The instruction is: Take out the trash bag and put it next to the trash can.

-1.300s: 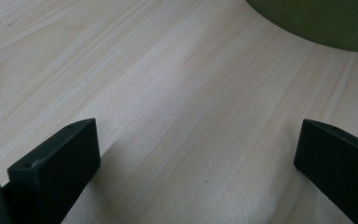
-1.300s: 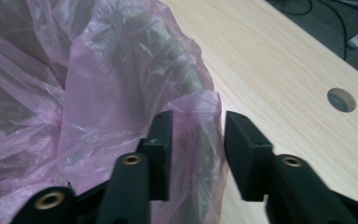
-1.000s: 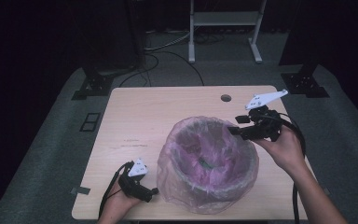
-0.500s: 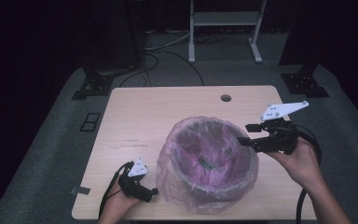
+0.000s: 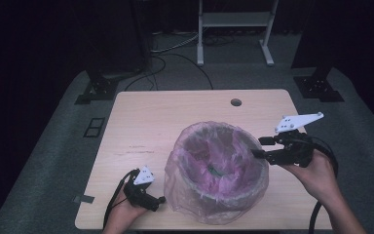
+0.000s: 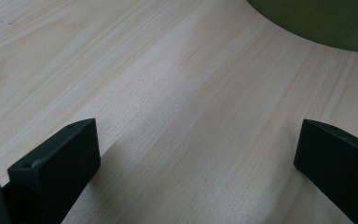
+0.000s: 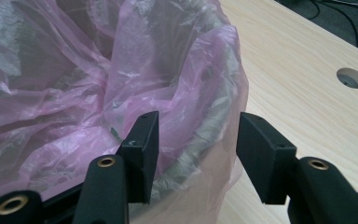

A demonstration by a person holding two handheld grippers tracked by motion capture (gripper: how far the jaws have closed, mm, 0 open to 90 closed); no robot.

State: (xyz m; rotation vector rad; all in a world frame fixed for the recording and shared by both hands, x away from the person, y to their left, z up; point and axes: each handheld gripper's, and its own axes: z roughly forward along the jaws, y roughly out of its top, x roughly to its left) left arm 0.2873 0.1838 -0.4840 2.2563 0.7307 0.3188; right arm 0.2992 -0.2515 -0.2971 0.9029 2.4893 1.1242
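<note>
Loosely crumpled pink bin liner (image 5: 214,161)

You are working in a lab-style recording space: dark curtained walls, grey carpet (image 5: 53,161), black stand bases (image 5: 97,90), loose cables (image 5: 175,58) (trailing behind), and one bare wooden table (image 5: 175,117) with a cable hole (image 5: 235,102).

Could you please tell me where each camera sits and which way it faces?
High view: above the person's side, looking down on the table; both hands and grippers show.
Left gripper view: low, along its open fingers over bare wood.
Right gripper view: its fingers straddle the bin's rim.
High and right gripper views share the pink-lined bin.
</note>
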